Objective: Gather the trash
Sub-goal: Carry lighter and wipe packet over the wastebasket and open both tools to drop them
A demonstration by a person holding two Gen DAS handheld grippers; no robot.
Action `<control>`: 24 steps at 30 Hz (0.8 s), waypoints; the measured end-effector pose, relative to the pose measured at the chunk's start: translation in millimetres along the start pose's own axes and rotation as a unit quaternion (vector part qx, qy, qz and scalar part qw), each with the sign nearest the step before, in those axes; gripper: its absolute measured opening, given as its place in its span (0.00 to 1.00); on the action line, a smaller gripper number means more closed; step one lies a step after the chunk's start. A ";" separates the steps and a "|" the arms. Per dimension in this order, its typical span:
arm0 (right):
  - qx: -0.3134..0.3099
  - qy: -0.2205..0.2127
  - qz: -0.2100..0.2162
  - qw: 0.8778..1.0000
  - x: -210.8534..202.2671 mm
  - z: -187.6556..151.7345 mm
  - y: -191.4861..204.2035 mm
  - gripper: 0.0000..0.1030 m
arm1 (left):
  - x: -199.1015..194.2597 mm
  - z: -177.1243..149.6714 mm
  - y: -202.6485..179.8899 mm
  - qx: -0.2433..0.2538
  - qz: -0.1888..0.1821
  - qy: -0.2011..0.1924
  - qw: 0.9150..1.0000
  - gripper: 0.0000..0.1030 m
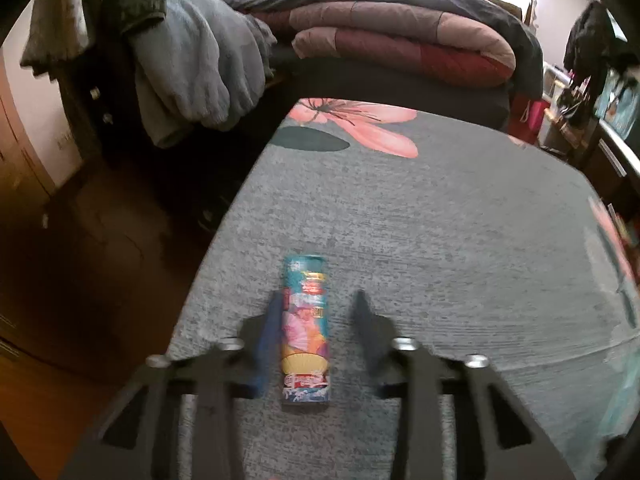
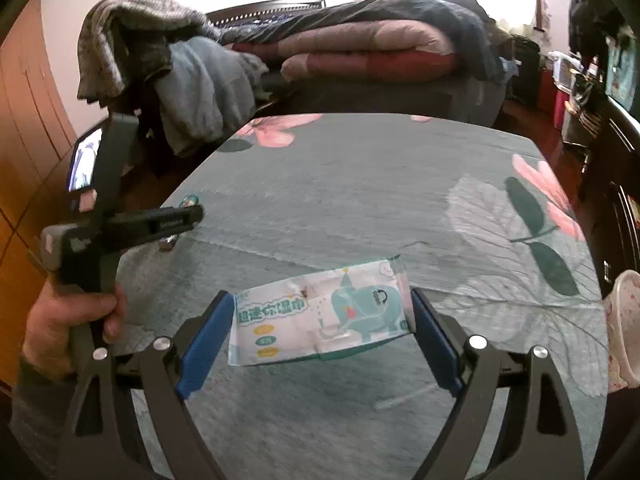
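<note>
A colourful drink can [image 1: 306, 328] lies on its side on the grey-green flowered tablecloth [image 1: 440, 220]. My left gripper [image 1: 318, 295] straddles it with the jaws open. The left blue pad [image 1: 269, 336] sits close against the can's side, and the right finger [image 1: 366, 320] stands clear of it. In the right wrist view a white and teal wet-wipe pack [image 2: 320, 320] spans my right gripper [image 2: 320, 294], which is shut on it, both blue pads against its ends. The pack hangs a little above the cloth [image 2: 360, 184]. A hand [image 2: 68, 320] holds the left gripper's handle [image 2: 100, 220] at the left.
A pink patterned cup [image 2: 624, 328] stands at the table's right edge. A thin white stick [image 2: 404, 400] lies on the cloth near me. Folded quilts [image 1: 400, 40] and a heap of clothes [image 1: 192, 60] lie beyond the table. Wooden floor [image 1: 100, 260] drops away on the left.
</note>
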State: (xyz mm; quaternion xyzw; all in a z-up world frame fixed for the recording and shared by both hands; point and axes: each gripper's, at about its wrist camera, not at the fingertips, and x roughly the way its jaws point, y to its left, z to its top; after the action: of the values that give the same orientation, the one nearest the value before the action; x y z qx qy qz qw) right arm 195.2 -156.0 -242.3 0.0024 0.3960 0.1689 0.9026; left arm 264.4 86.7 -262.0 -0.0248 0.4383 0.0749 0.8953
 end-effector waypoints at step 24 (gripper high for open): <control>0.088 -0.086 -0.070 0.990 -104.9 -38.3 -139.7 0.84 | -93.8 12.4 -198.2 0.112 -0.157 -0.081 0.978 0.22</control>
State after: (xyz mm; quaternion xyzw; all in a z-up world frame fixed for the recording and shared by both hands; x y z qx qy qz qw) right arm 144.0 -324.9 -212.9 0.0686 0.3293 0.0687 0.9392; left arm 248.3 -118.3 -184.6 0.0137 0.3602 -0.1146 0.9257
